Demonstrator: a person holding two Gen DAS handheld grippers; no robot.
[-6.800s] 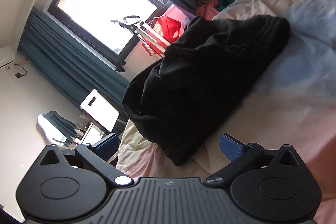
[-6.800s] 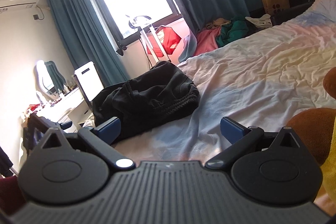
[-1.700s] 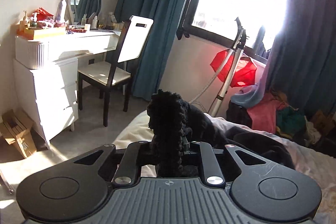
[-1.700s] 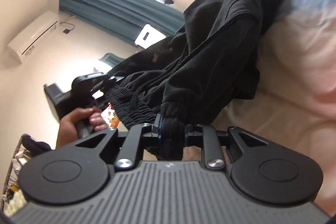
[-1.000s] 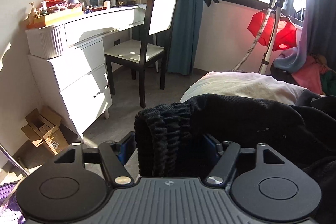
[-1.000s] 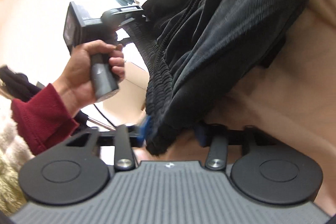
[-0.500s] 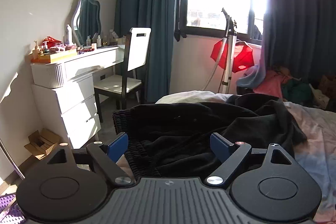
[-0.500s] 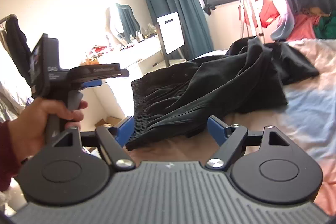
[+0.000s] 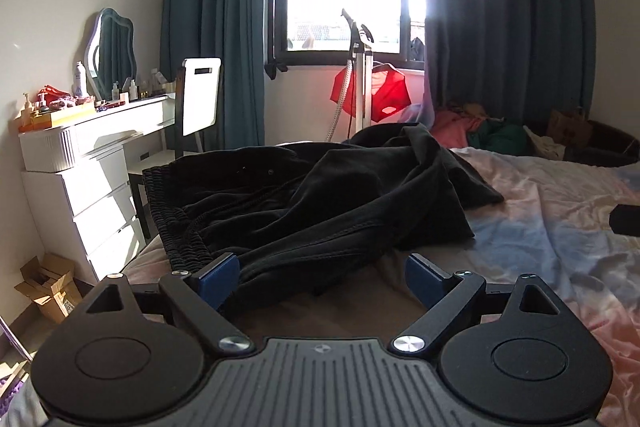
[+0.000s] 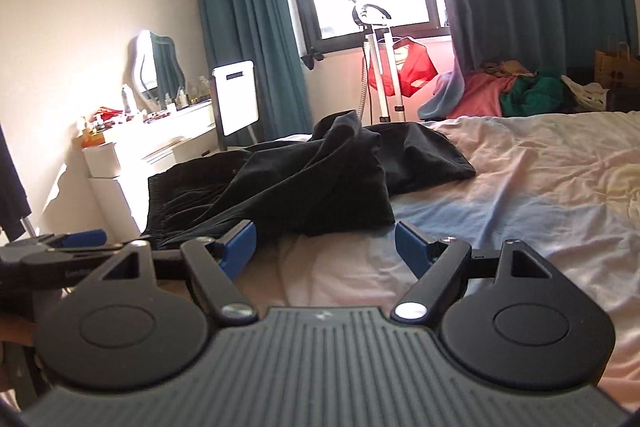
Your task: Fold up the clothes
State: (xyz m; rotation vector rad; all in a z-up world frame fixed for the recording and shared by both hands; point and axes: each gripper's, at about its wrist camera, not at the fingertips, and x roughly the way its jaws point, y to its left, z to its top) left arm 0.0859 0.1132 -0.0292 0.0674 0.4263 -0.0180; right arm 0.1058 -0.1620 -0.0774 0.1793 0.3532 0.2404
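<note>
Black trousers lie crumpled on bed near its left edge, ribbed waistband toward white dresser. No readable brand or label on cloth; faint lettering on left gripper body in right wrist view, illegible. Left gripper spread wide, holding nothing; right gripper likewise wide, empty. Earlier both clamped waistband; since then released, trousers dropped flat, both grippers pulled back just short of hem.
</note>
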